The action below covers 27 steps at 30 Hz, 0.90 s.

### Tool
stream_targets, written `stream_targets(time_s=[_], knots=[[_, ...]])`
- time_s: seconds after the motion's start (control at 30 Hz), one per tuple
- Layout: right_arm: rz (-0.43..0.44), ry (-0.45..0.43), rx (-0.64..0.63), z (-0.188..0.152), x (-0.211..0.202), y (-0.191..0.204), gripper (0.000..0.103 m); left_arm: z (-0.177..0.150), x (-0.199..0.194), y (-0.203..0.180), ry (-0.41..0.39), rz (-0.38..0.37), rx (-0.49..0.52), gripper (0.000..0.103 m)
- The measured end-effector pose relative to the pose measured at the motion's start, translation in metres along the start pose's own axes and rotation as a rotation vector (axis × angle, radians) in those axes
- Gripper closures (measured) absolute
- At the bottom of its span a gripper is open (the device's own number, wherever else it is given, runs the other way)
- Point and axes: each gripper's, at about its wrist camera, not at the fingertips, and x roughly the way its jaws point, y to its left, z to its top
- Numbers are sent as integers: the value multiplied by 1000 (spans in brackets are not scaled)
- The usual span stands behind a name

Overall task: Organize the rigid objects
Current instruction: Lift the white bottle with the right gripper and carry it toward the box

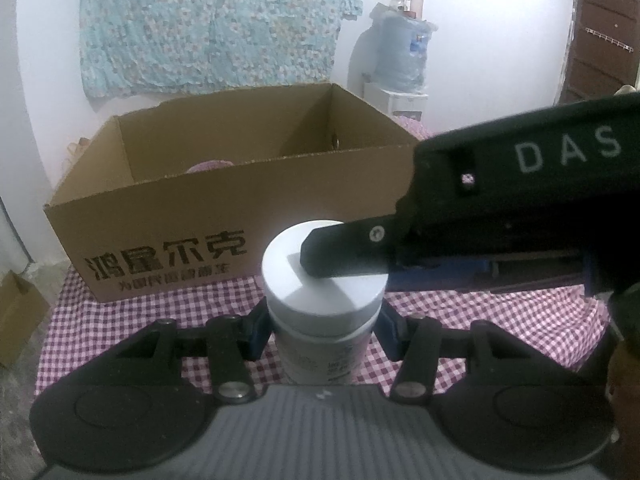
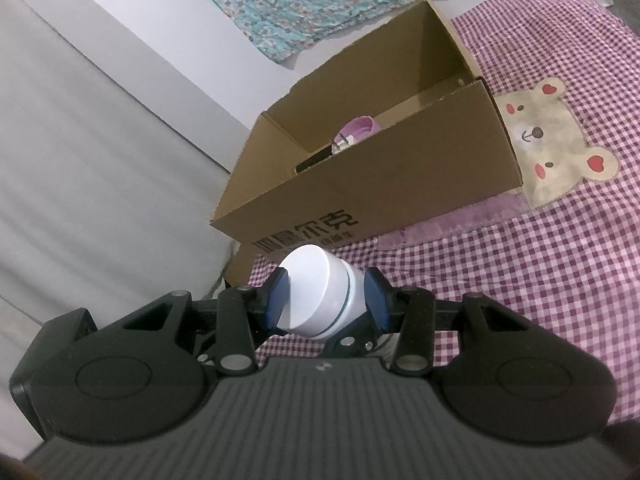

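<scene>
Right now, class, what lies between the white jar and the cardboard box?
Only bare checked cloth lies between jar and box, seen from the right wrist.

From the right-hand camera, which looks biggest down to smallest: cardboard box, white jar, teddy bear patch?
1. cardboard box
2. teddy bear patch
3. white jar, though it is nearest the camera, so it looks enlarged.

Both views are dim and soft with a bluish cast. Strong fisheye bending curves the walls away from the cardboard box (image 1: 248, 184); dark vignette marks the left-wrist corners above it. The white jar lid (image 1: 324, 268) before the box glares palely, crossed by a hard shadow.
</scene>
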Motion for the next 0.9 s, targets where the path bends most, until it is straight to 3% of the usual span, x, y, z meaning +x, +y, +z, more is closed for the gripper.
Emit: stream_targets(time_s=[0.67,0.9], knots=[[102,-66,-86,12,-36,49,61,27,-58,7,-120,80,38,49],[126,-68,-111,39,-42,74,59,55,-69,23,-140,38,17,49]])
